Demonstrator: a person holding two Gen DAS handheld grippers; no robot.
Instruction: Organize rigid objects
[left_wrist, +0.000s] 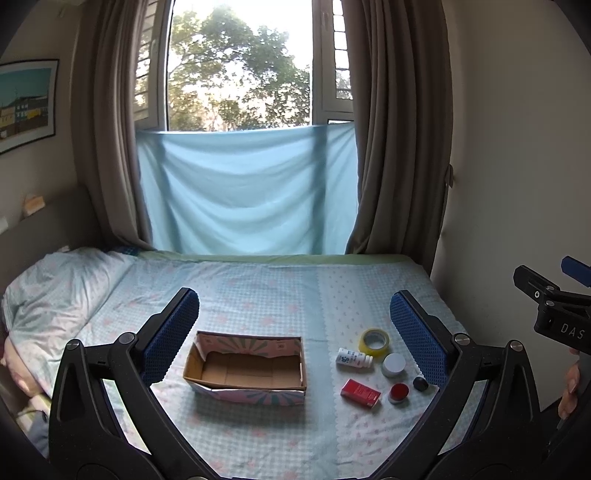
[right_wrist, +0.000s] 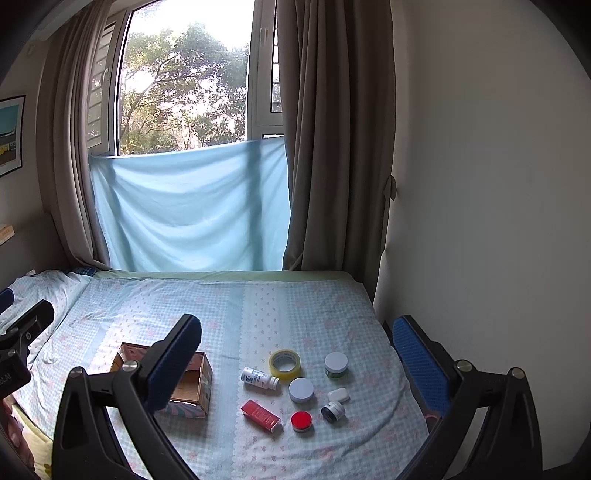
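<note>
An empty open cardboard box (left_wrist: 246, 369) (right_wrist: 192, 384) sits on the bed. To its right lie a yellow tape roll (left_wrist: 374, 342) (right_wrist: 284, 363), a white bottle on its side (left_wrist: 352, 358) (right_wrist: 258, 379), a red box (left_wrist: 360, 393) (right_wrist: 260, 415), a red-lidded tin (left_wrist: 398, 392) (right_wrist: 301, 421), a white-lidded jar (left_wrist: 393, 364) (right_wrist: 301, 390), a small dark-capped bottle (left_wrist: 420, 383) (right_wrist: 332, 411), a green jar (right_wrist: 336, 364) and a small white case (right_wrist: 338, 395). My left gripper (left_wrist: 295, 343) is open and empty above the bed. My right gripper (right_wrist: 295, 369) is open and empty above the objects.
The bed (left_wrist: 280, 288) has a checked blue sheet, with a pillow (left_wrist: 55, 291) at the left. A wall (right_wrist: 480, 221) borders the bed's right edge. Curtains and a window with a blue cloth (left_wrist: 247, 192) stand behind.
</note>
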